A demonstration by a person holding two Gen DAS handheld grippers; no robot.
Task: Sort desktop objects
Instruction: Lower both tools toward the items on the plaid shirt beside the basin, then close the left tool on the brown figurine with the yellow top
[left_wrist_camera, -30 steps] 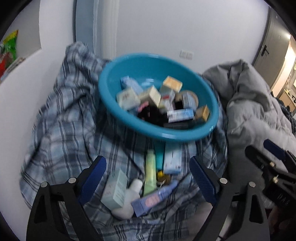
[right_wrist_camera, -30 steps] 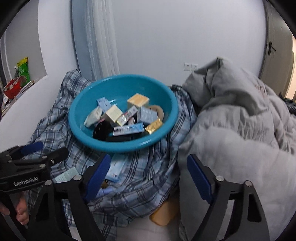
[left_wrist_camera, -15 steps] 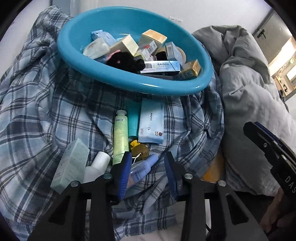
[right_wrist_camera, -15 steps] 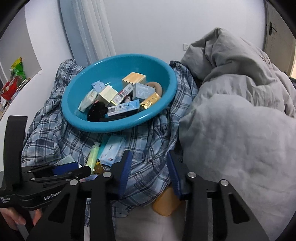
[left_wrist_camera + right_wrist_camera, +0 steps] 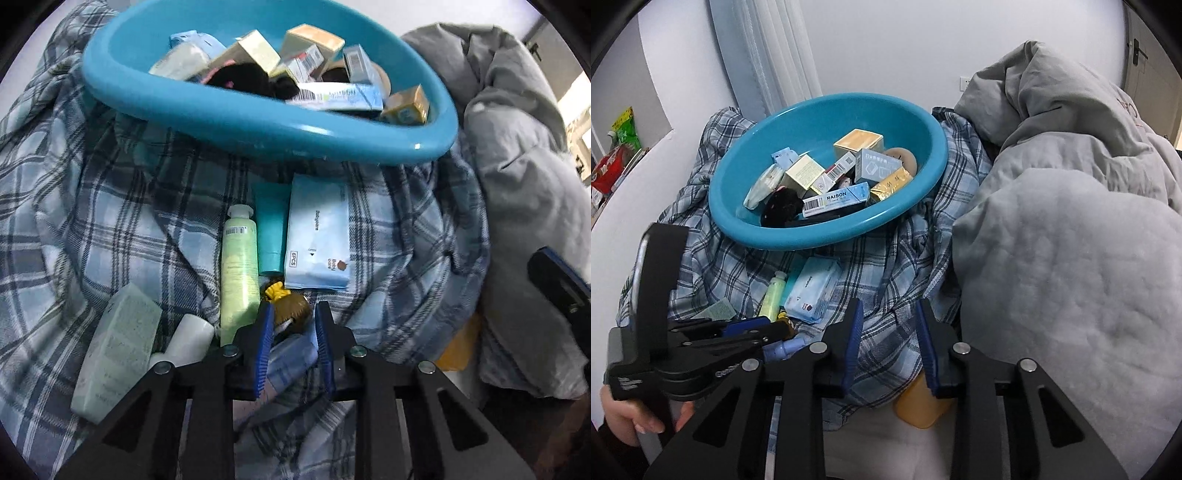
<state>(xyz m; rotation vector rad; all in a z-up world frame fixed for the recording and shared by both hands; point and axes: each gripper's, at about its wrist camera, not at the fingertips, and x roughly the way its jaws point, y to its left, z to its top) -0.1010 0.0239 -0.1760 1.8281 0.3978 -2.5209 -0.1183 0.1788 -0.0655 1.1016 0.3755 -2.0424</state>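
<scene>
Inside, the teal basin (image 5: 798,236) holds small boxes (image 5: 858,141).

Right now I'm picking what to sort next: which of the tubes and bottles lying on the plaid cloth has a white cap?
The pale green bottle. Its white cap points toward the blue basin; the teal tube beside it is teal all over.
</scene>
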